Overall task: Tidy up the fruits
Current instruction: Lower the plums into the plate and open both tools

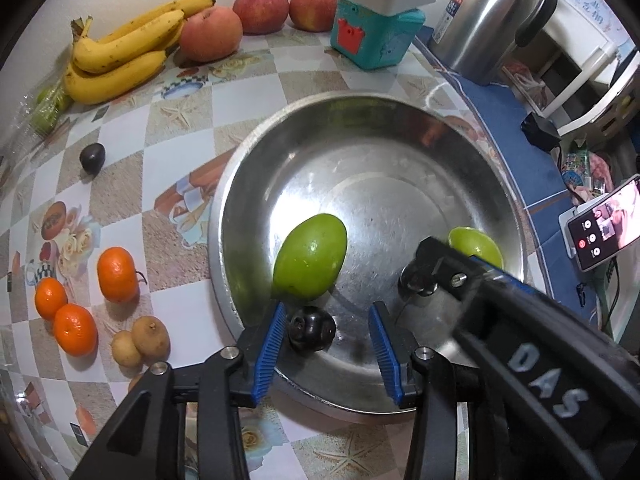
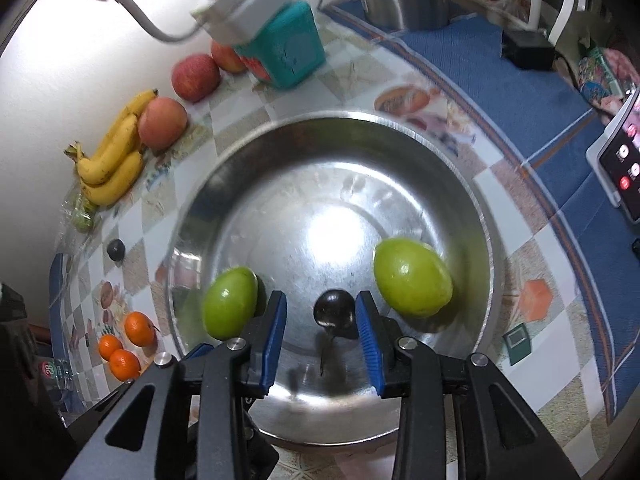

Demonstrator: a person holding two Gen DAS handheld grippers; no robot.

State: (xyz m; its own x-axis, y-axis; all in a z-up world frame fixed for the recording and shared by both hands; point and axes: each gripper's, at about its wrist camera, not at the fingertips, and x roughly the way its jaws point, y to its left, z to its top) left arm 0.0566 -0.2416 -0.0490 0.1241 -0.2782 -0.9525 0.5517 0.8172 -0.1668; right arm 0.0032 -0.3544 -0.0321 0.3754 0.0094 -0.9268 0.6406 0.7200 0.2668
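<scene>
**Small fruit going into the bowl**

Left to right on the bench (image 1: pixel 248 92): bananas (image 1: pixel 120 52), a dark plum (image 1: pixel 92 157), three oranges (image 1: pixel 116 274) and two brown fruits (image 1: pixel 150 336) lie loose outside the steel bowl (image 1: pixel 400 120); apples (image 1: pixel 210 34) sit at the back.

In the bowl, the left gripper (image 1: pixel 328 340) hangs at the near rim, fingers apart, with a second plum (image 1: pixel 312 330) touching its left pad but unclamped. A green fruit (image 1: pixel 310 256) lies just beyond.

Further right, the right gripper (image 2: pixel 322 334) also has its fingers apart, around a third plum (image 2: pixel 334 308) on the bowl floor; another green fruit (image 2: pixel 412 276) lies beside it.

Judging by this, both plums are just being set down. Next, each gripper should lift clear without nudging its plum, then go for the loose fruit at the left.
</scene>
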